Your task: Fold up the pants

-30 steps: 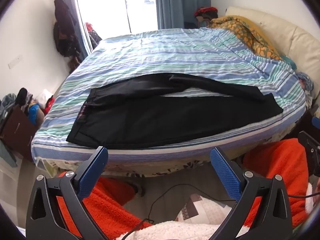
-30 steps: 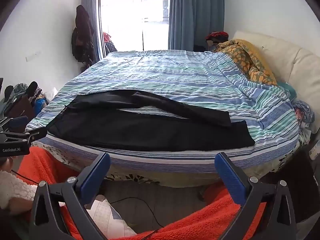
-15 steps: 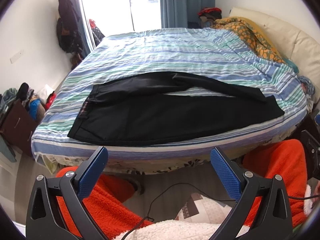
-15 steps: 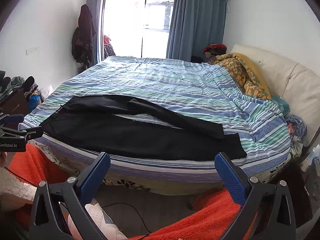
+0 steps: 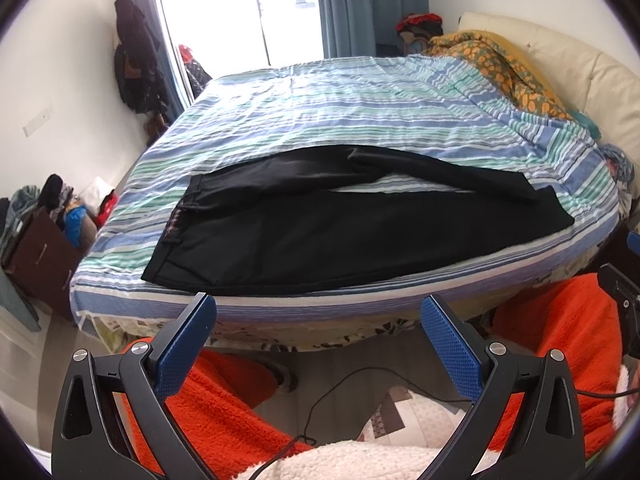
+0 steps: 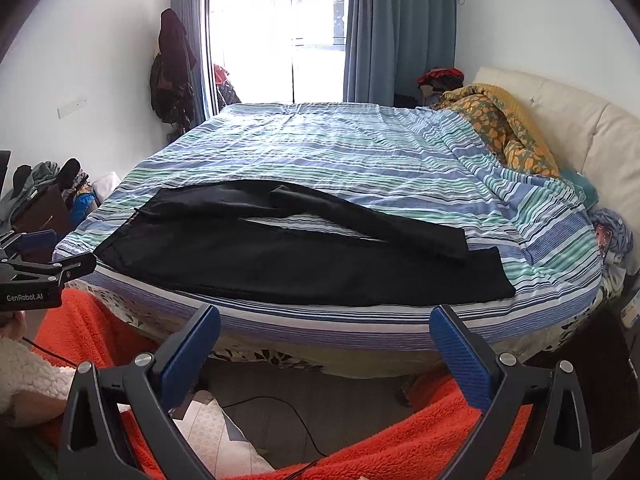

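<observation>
Both the left tongs [image 5: 318, 314] and right tongs [image 6: 326, 326] gape wide, empty; ahead, the black pants [image 6: 304, 256] lie spread on the bed [image 6: 360, 160], no fold made yet.

Black pants [image 6: 304, 256] lie flat along the near edge of a striped bed [image 6: 360, 160], waistband to the left, legs slightly parted. Right gripper [image 6: 326, 340] is held off the bed, jaws wide apart, empty. Left gripper [image 6: 44, 276] is partly visible at left.
</observation>
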Demonstrator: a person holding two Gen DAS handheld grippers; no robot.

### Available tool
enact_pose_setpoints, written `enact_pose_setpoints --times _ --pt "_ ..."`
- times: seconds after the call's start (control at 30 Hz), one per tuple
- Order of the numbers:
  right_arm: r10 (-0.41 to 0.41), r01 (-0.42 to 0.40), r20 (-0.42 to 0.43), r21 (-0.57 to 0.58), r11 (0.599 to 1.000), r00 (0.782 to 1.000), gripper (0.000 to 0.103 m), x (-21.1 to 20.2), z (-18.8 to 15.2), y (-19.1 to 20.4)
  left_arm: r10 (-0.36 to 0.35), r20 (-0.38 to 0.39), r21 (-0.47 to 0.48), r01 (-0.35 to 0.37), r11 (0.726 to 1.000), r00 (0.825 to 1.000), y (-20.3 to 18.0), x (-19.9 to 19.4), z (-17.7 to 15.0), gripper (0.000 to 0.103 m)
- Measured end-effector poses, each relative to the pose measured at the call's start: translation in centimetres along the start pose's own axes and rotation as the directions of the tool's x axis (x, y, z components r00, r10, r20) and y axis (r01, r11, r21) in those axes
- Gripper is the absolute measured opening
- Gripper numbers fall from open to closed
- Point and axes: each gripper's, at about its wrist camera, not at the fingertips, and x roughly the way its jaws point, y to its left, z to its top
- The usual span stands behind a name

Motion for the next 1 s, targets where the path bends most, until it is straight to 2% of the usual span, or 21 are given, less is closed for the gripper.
enact_pose_setpoints --times 0.67,1.0 --pt "0.034 -0.034 -0.006 -0.041 0.999 0.999 0.103 -0.04 -0.23 0.91 -0.005 0.004 0.000 0.005 1.000 1.000 0.52 0.33 -0.43 0.102" --pt "-0.028 0.027 -0.029 -0.002 1.000 0.999 0.103 0.28 -0.24 0.08 -0.004 0.004 0.016 0.004 1.000 1.000 0.21 0.17 -0.38 0.102"
